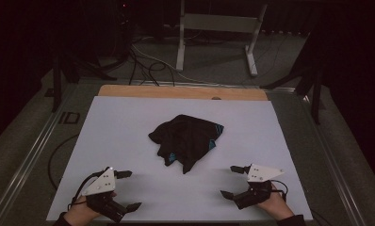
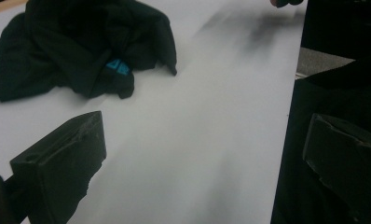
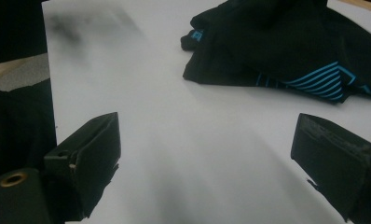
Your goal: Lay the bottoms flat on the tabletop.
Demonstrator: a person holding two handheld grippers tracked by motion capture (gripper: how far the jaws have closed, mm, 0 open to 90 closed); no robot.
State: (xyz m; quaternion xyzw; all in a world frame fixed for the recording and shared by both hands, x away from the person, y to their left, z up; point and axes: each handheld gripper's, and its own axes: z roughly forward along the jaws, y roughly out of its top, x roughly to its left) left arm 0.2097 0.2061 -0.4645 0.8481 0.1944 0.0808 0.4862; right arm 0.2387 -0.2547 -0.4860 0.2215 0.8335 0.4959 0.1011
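Nearest, the left gripper (image 1: 128, 189) sits at the near left corner of the white table surface (image 1: 129, 122), held in the person's left hand (image 1: 79, 214). Jaws spread wide, nothing between them. Grey three-cornered plate on top, cable trailing off its near side. In the left gripper view the left gripper (image 2: 207, 154) has both black jaws far apart over bare white surface.

Right gripper (image 1: 232, 181) at the near right, held in the right hand (image 1: 275, 205), dark sleeve cuff at the wrist. Jaws also released, wide apart, empty. In the right gripper view the right gripper (image 3: 207, 158) has only white surface between its jaws.

Further in, the black garment (image 1: 188, 139) lies crumpled in a heap near the middle of the surface, well apart from both grippers, roughly between them and beyond. Blue striped print shows on its right edge, small blue patch on its near side. Same garment at upper left in the left gripper view (image 2: 76, 46) and upper right in the right gripper view (image 3: 286, 46).

Beyond it, a wooden strip (image 1: 181, 92) runs along the far edge. Past that, a grey floor with cables (image 1: 145, 63) and a metal stand (image 1: 218, 28). Background dark.
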